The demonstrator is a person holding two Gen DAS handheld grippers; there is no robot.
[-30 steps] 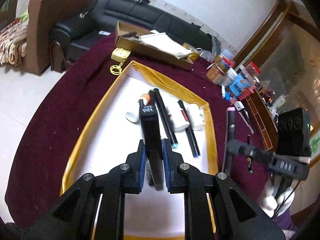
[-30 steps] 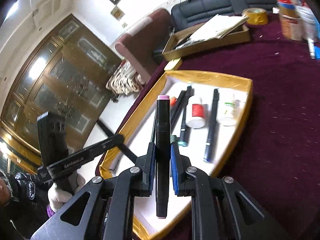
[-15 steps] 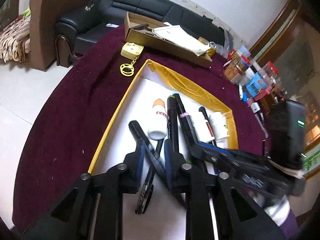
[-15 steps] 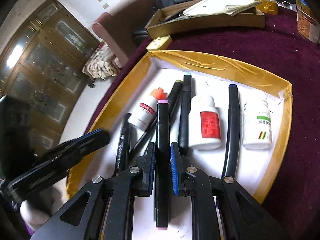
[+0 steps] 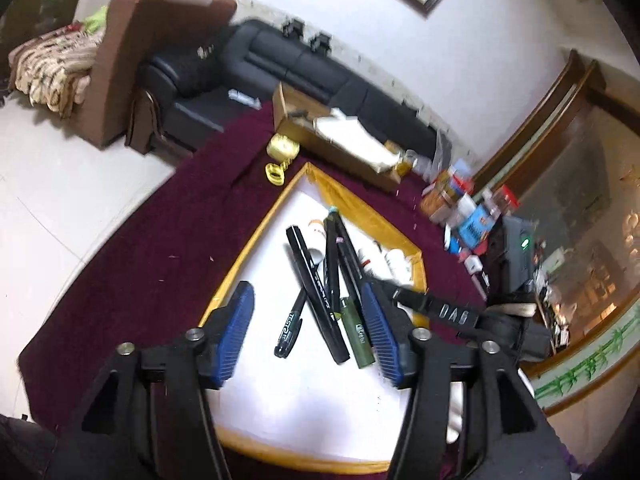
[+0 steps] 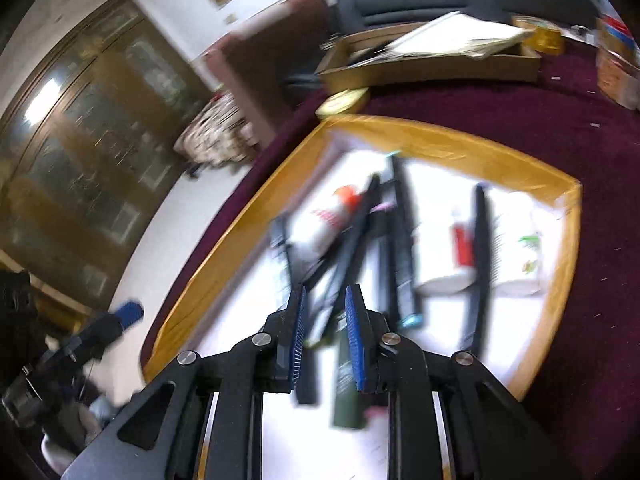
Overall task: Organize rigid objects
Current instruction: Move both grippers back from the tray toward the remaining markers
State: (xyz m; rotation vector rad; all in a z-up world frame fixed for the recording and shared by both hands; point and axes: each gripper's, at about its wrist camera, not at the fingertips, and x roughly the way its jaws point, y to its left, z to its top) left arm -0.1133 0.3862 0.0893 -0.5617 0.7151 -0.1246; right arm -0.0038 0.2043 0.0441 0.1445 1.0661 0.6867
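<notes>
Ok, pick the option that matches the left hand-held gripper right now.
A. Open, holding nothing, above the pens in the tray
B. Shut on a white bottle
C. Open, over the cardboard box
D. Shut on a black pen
A: the left hand-held gripper has its blue pads spread wide with nothing between them, above the loose black pens lying in the gold-rimmed tray.

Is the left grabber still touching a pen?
Apart. The left wrist view shows the left gripper open wide, its blue pads clear of the black pens lying in the tray.
</notes>
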